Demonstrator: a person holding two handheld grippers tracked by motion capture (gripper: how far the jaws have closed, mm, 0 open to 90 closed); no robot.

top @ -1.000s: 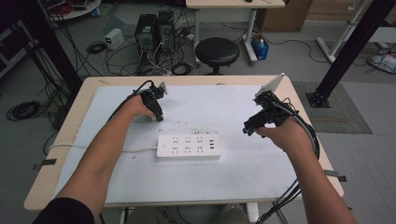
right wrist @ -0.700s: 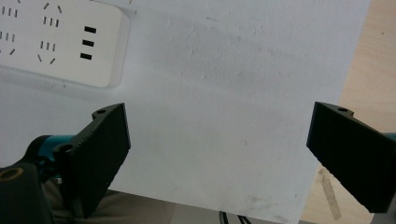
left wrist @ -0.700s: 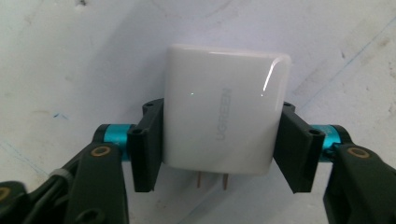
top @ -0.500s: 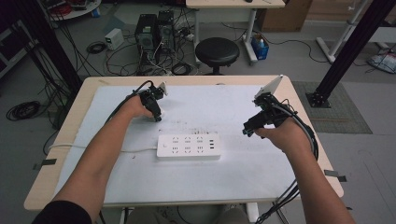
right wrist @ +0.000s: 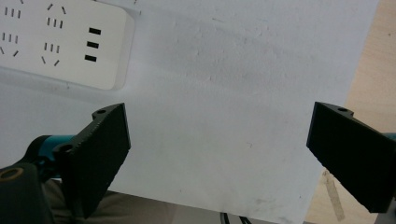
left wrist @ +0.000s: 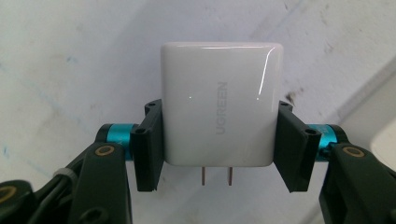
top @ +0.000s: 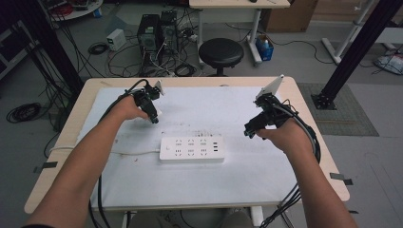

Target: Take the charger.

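The table was the largest thing, a wooden top covered with a white sheet, and on this sheet, near the middle, lay the white power strip with its sockets facing up and its long axis going from left to right in the high view; I judged that it lay flat like this so that a plug could go into it straight from above. Its thin cord ran away to the left edge. The left gripper was above the far left part of the sheet, well apart from the strip. Its jaws had just been closing, and in the left gripper view both pads pressed on the two opposite side faces of the white charger, so the charger was held firmly between them. This grip on the sides left the prong face free, which I think was the reason for it. The two copper prongs pointed back toward the gripper body, and the smooth glossy end pointed away from it; the charger's long axis ran along the jaws. The right gripper stood at the right side of the table, near the strip's right end, with its jaws wide apart and nothing between them, perhaps ready to steady the strip.
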